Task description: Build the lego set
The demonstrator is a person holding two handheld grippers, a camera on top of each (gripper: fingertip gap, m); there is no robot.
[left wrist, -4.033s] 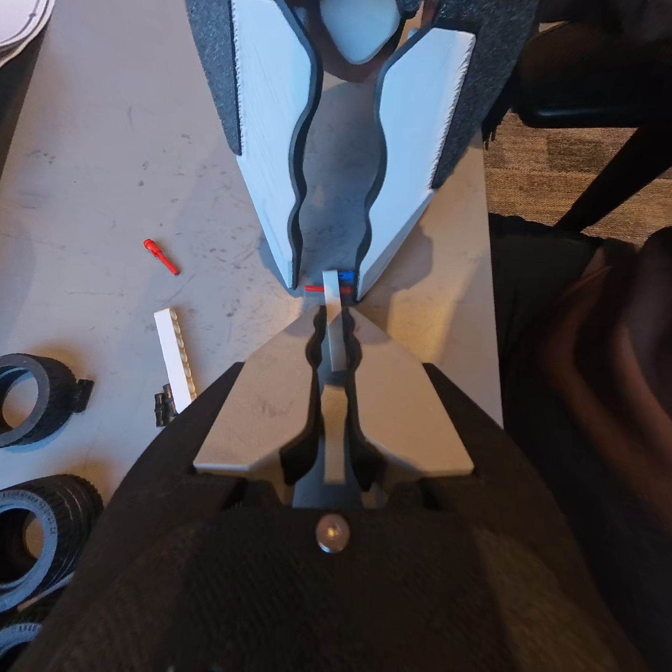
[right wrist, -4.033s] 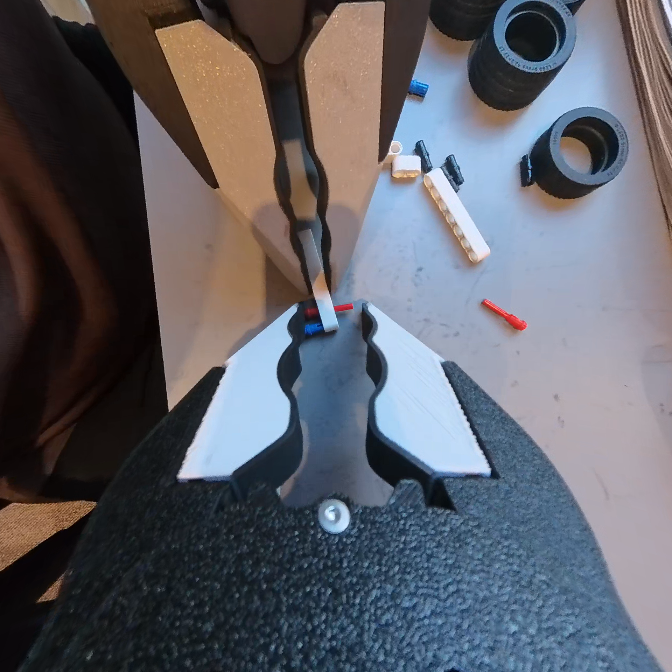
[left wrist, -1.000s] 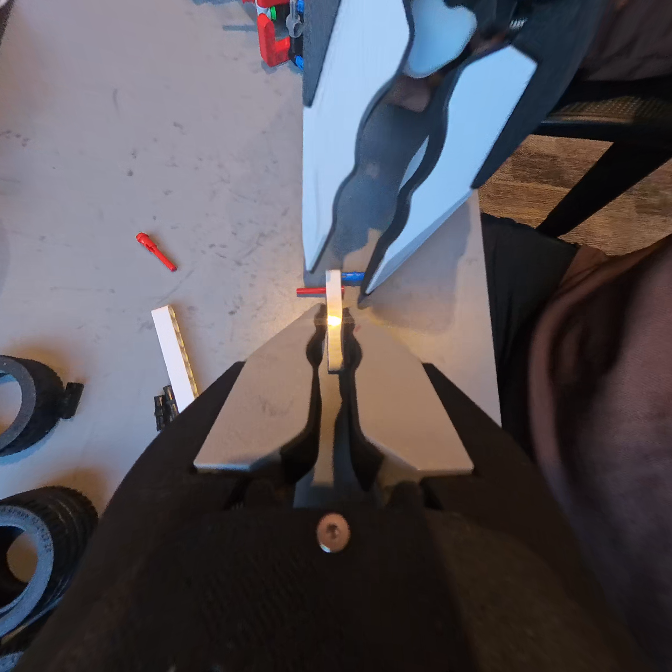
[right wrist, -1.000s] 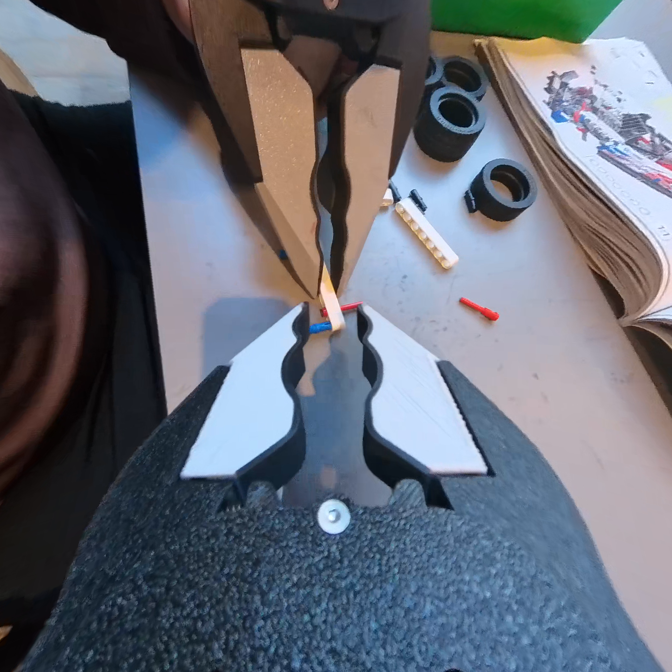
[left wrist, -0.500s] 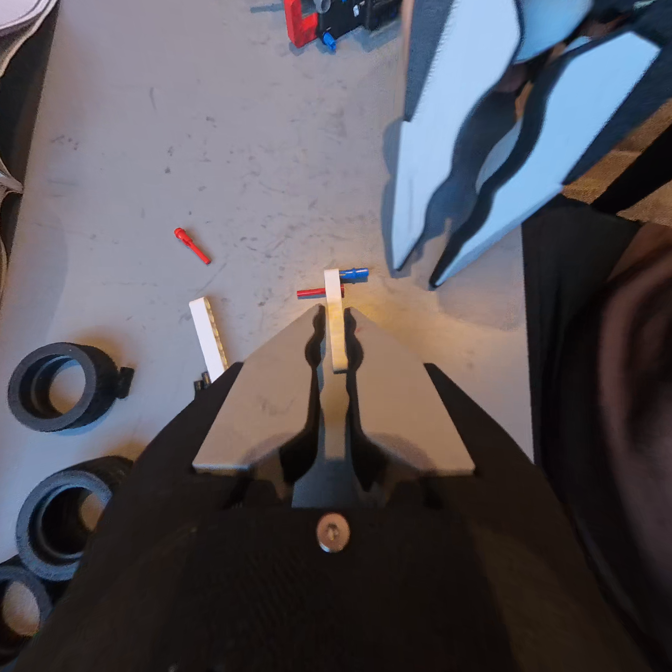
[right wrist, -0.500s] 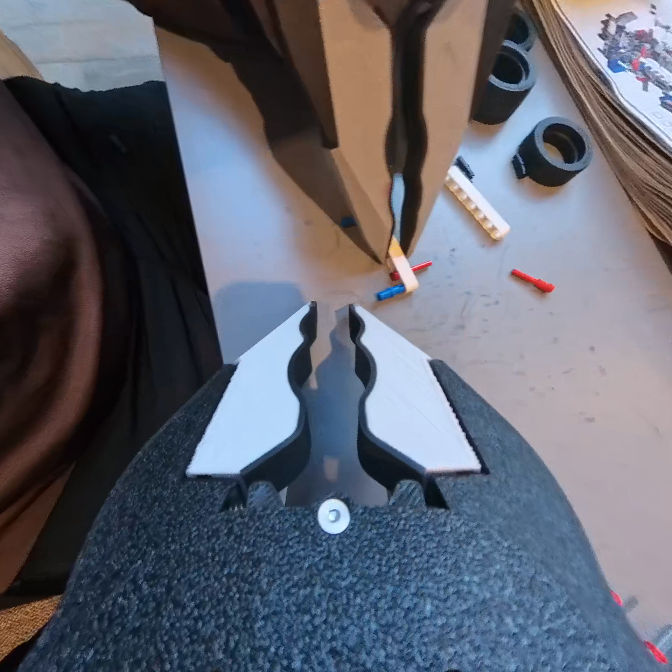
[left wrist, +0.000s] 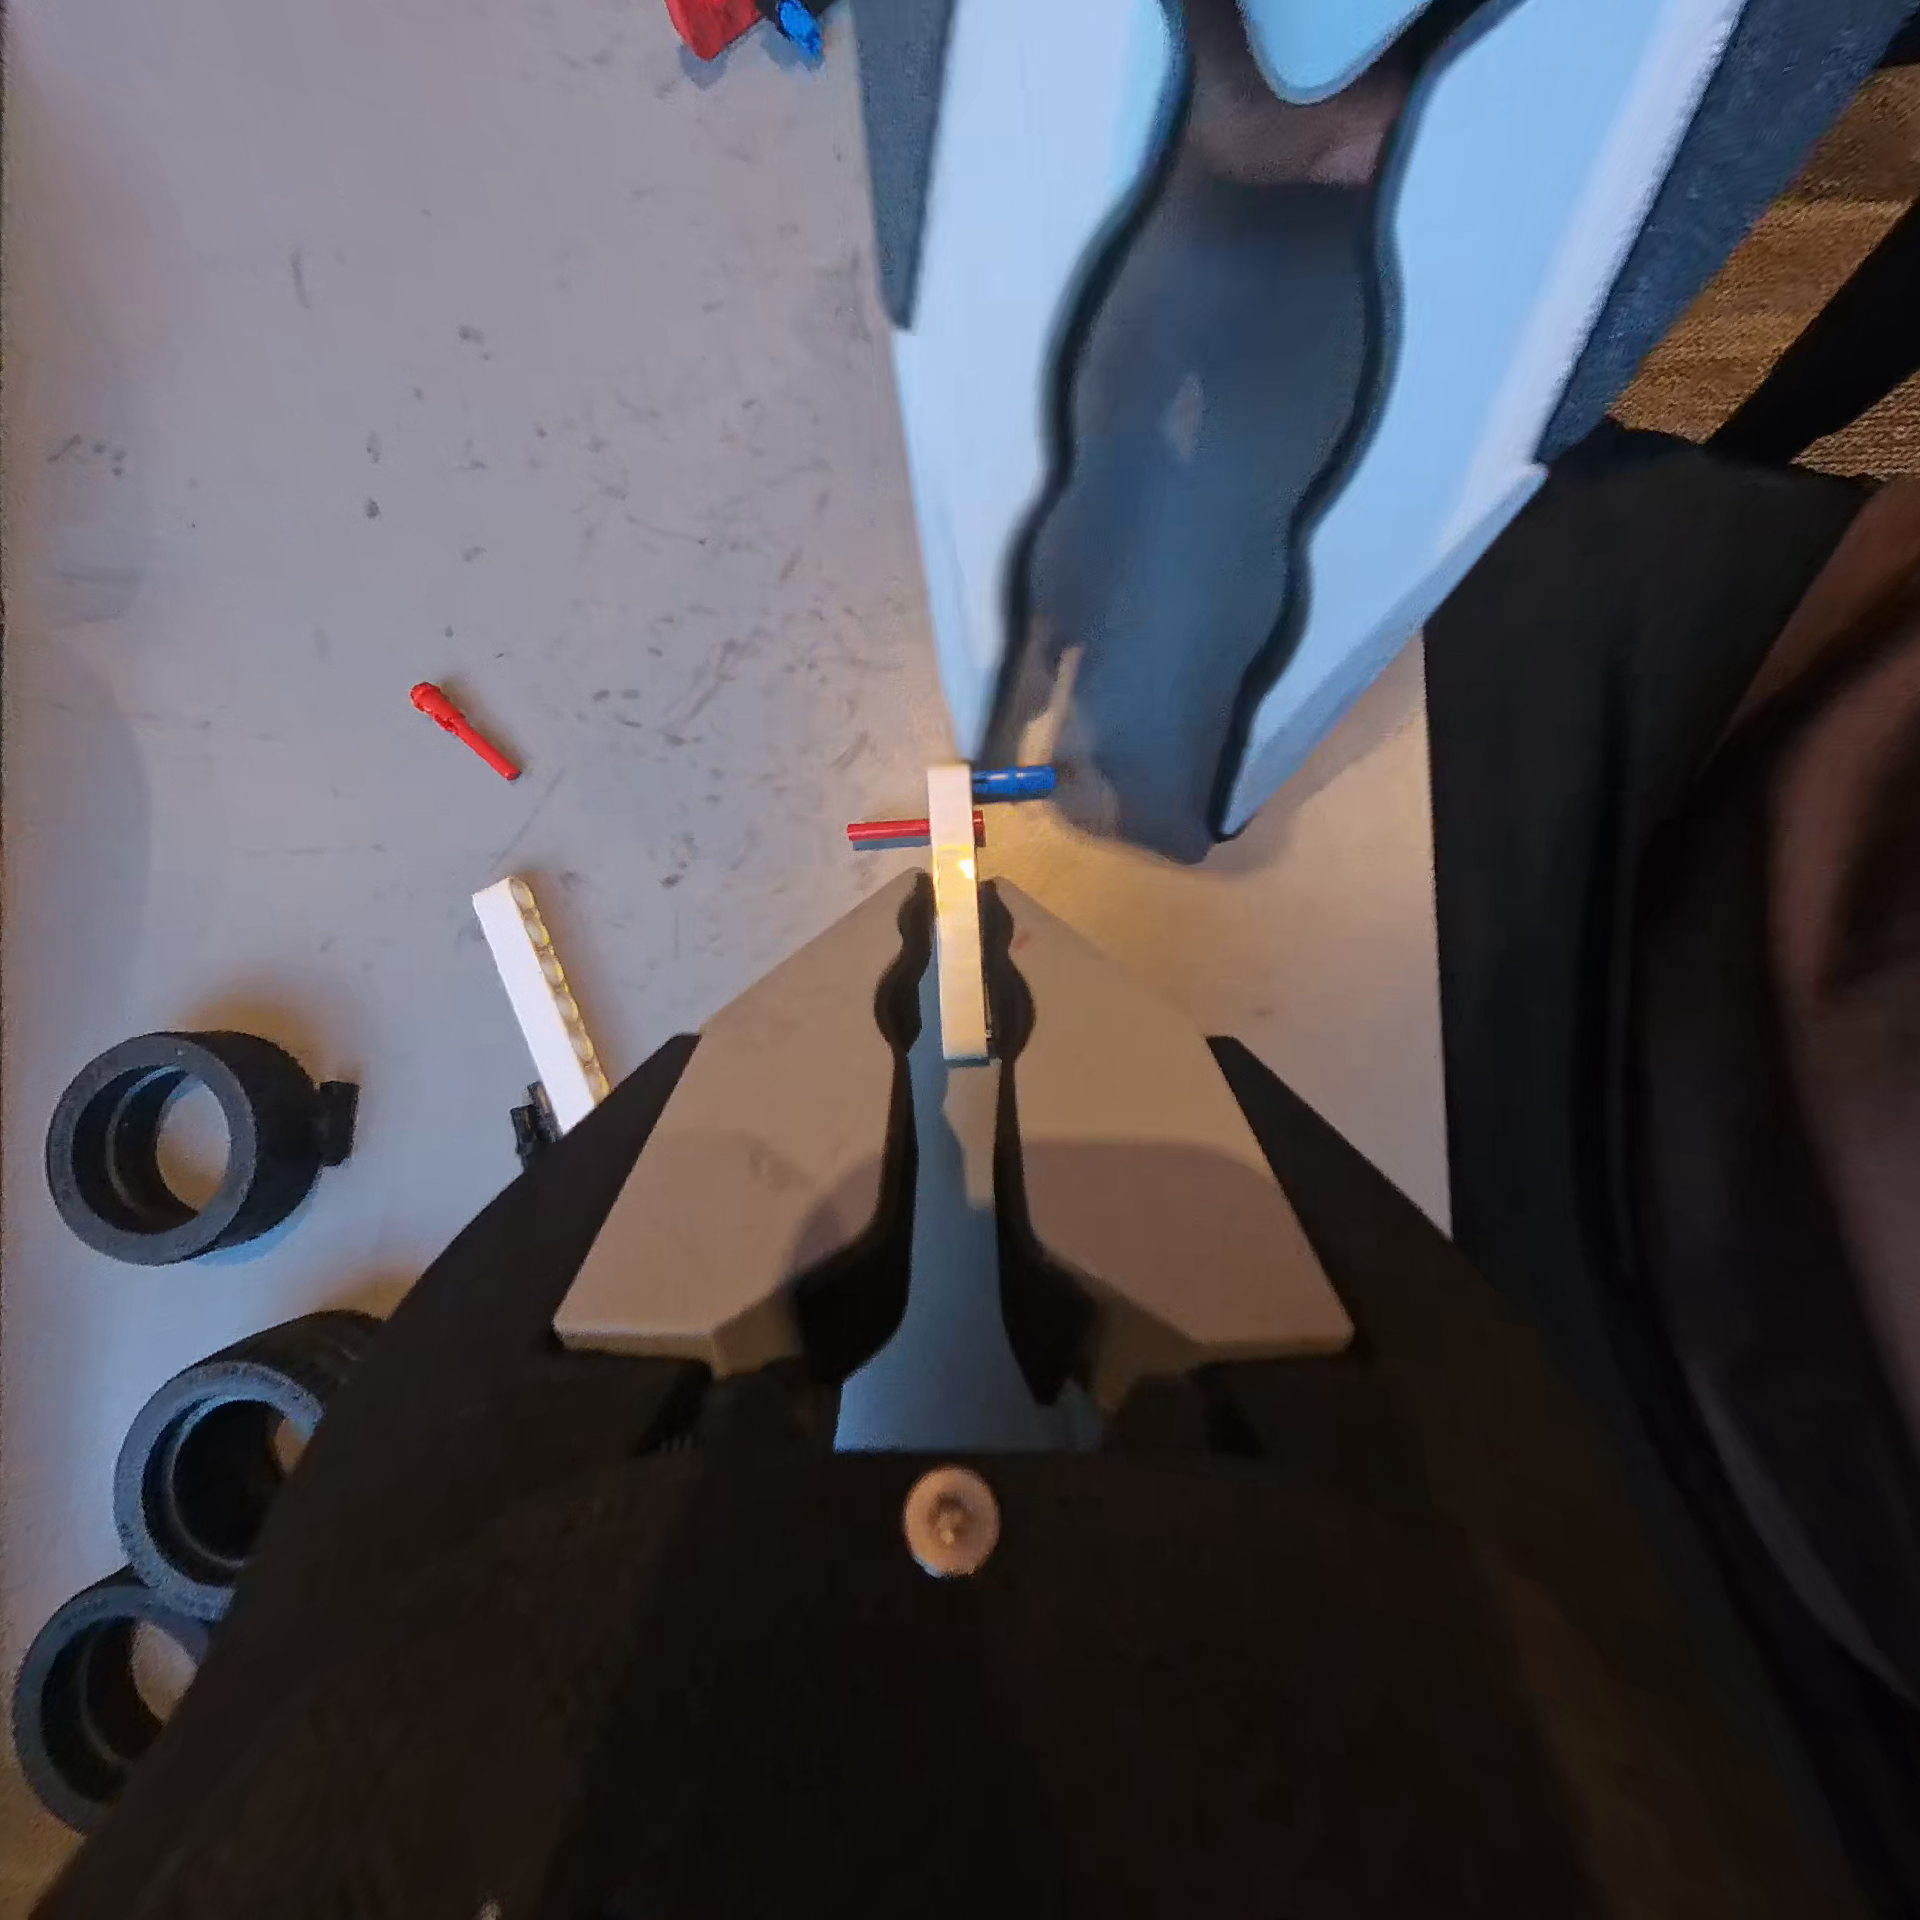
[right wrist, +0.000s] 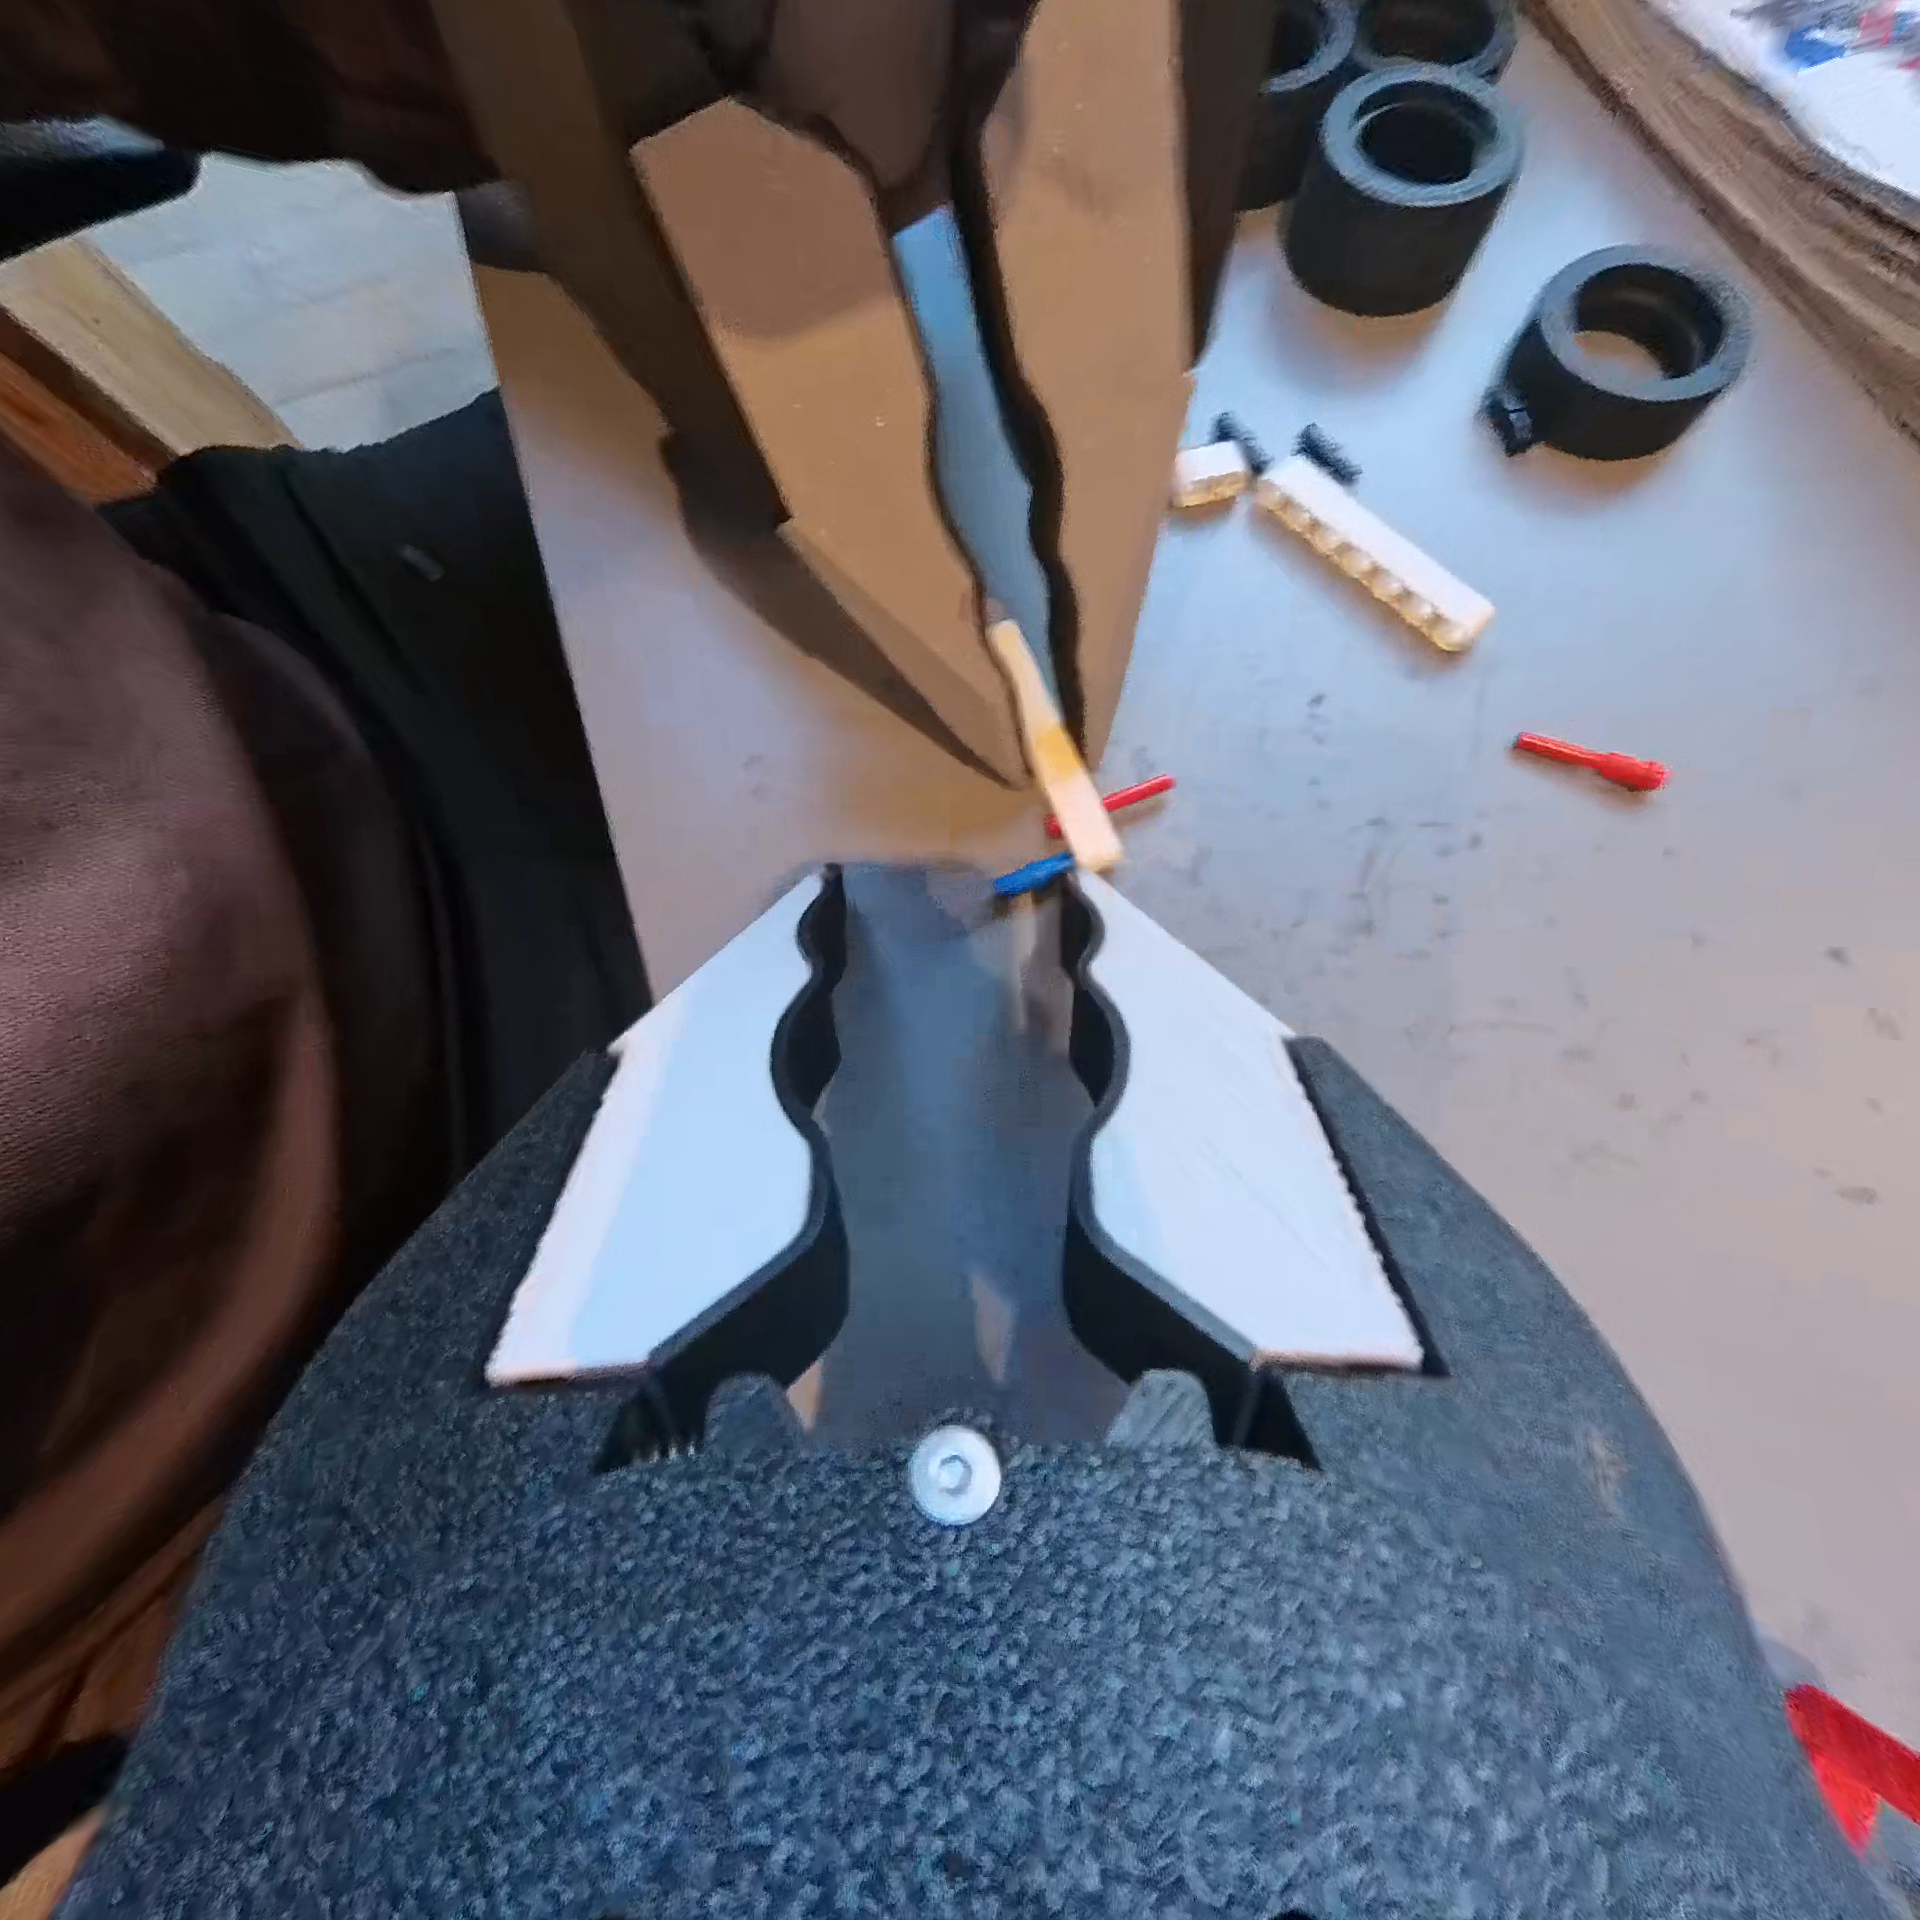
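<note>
Left wrist view: left gripper [left wrist: 954, 883] pinches the white beam [left wrist: 956, 914] edge-up above the table, so its blue pin [left wrist: 1016, 780] faces the right gripper [left wrist: 1101, 810], fingers spread, probably to push it.

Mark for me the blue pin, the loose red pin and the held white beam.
blue pin [left wrist: 1016, 781], left wrist view, middle of its shaft.
loose red pin [left wrist: 464, 729], left wrist view, mid-shaft, on the table.
white beam [left wrist: 957, 935], left wrist view, narrow top edge between the jaws.
</note>
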